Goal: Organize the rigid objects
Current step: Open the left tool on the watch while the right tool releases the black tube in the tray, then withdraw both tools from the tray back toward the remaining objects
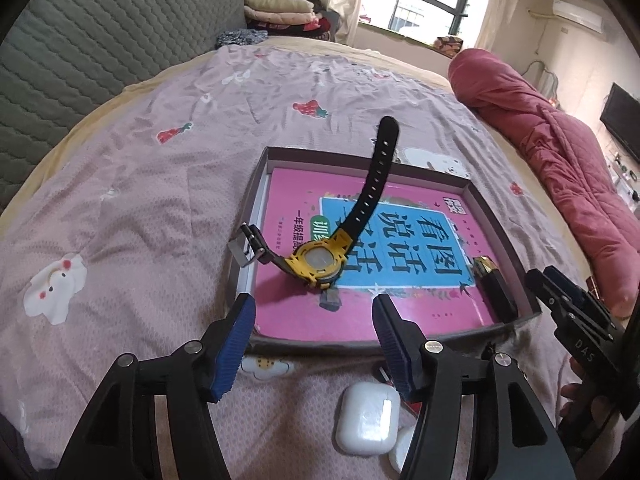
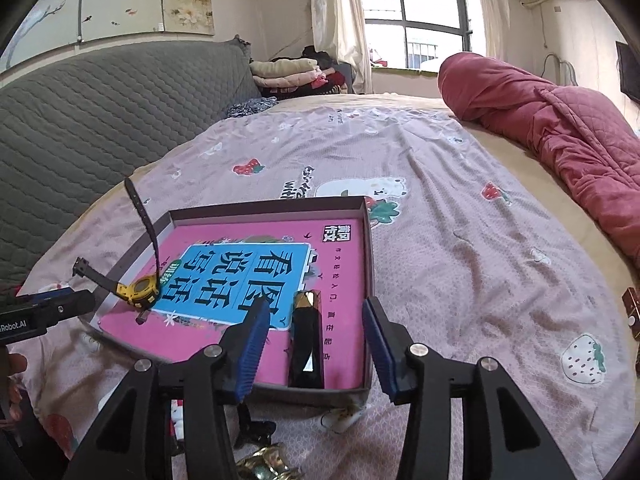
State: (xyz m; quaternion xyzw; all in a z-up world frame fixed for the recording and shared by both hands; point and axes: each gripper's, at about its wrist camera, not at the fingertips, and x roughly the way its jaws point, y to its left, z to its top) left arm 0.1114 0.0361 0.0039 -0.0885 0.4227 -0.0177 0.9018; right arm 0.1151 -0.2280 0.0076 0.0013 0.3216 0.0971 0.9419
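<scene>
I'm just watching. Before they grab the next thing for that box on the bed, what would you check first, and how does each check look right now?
1. Left gripper empty, jaws apart: ok.
2. Right gripper empty, jaws apart: ok.
3. Watch lying in the box on the pink book: ok, though its strap sticks up over the rim.
4. Black and gold bar in the box near its right wall: ok.
5. White earbud case put away: not ok, it lies on the bedsheet outside.
6. Free room in the box: ok.
</scene>
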